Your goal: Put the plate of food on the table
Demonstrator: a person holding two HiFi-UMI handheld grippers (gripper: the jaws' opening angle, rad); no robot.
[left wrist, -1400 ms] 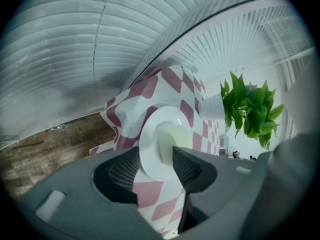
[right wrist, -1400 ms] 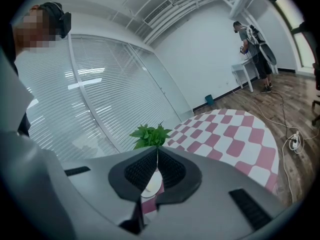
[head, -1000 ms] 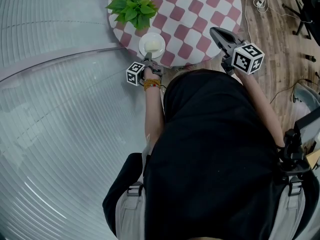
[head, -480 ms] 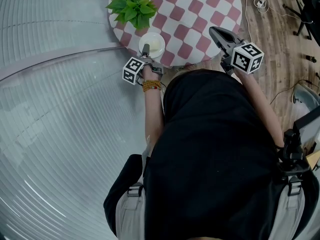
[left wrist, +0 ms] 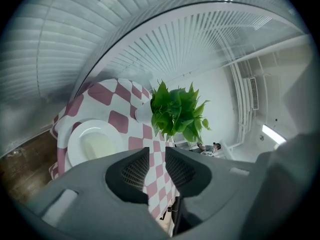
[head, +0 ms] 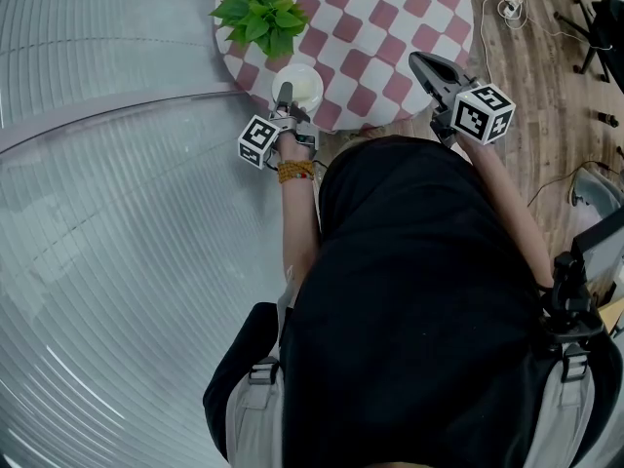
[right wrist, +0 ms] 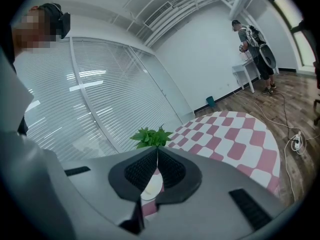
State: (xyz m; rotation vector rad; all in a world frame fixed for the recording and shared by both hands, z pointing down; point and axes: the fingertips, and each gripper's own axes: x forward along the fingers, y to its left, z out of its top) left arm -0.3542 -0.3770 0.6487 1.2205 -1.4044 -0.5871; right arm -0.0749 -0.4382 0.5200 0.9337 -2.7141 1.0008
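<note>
The plate [head: 296,88] of food is set at the 7 o'clock edge of the tabletop [head: 390,18]. The left tool [head: 285,96], empty, its jaws just narrowed, is held beside it, its work judged done; the right tool [head: 419,61] is closed, unneeded.

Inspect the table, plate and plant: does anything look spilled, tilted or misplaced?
Nothing stands out. The plate lies flat on the table, near its edge but fully on it; the plant stands upright; nothing is spilled.
</note>
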